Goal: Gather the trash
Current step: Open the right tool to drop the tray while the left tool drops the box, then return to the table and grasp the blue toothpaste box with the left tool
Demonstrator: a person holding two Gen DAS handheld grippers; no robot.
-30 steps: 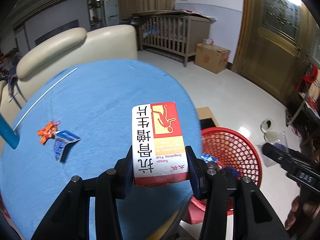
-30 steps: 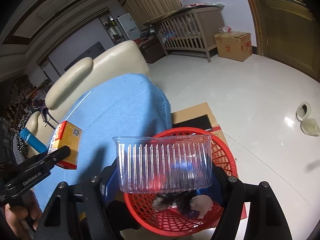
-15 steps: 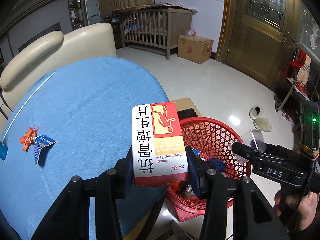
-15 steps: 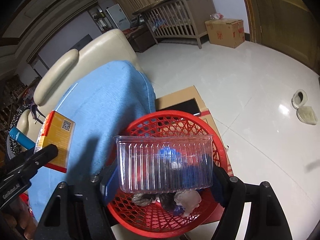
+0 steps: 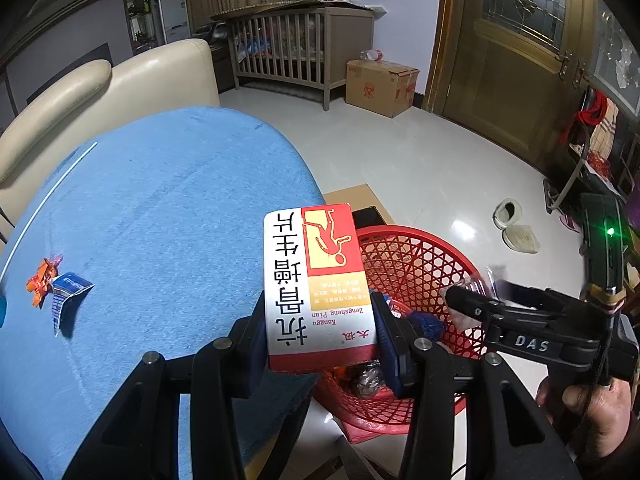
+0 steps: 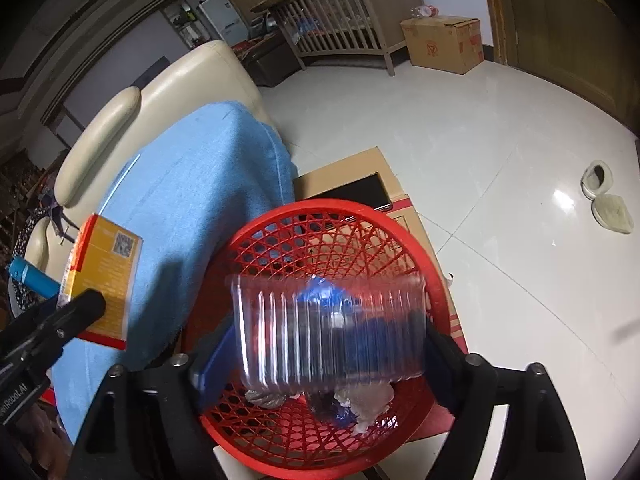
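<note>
**Letting the tub fall into the basket**

The jaws of the right gripper (image 6: 328,360) have just been opening and are standing wide, with the clear ribbed plastic tub (image 6: 328,332) blurred between them and seemingly slipping free above the round red mesh plastic basket (image 6: 420,256); the jaws of the left gripper (image 5: 320,332) are clamping the red, white and yellow cardboard medicine box (image 5: 316,280) at its lower sides, hanging over the edge of the blue cloth-covered bench (image 5: 160,220) beside the basket. To do this well, the right jaws should be staying wide until the tub is clear; the box should be travelling over the basket's middle before release; a crumpled orange wrapper (image 5: 42,280) and a blue-and-white paper scrap (image 5: 66,294) are waiting on the bench.
</note>
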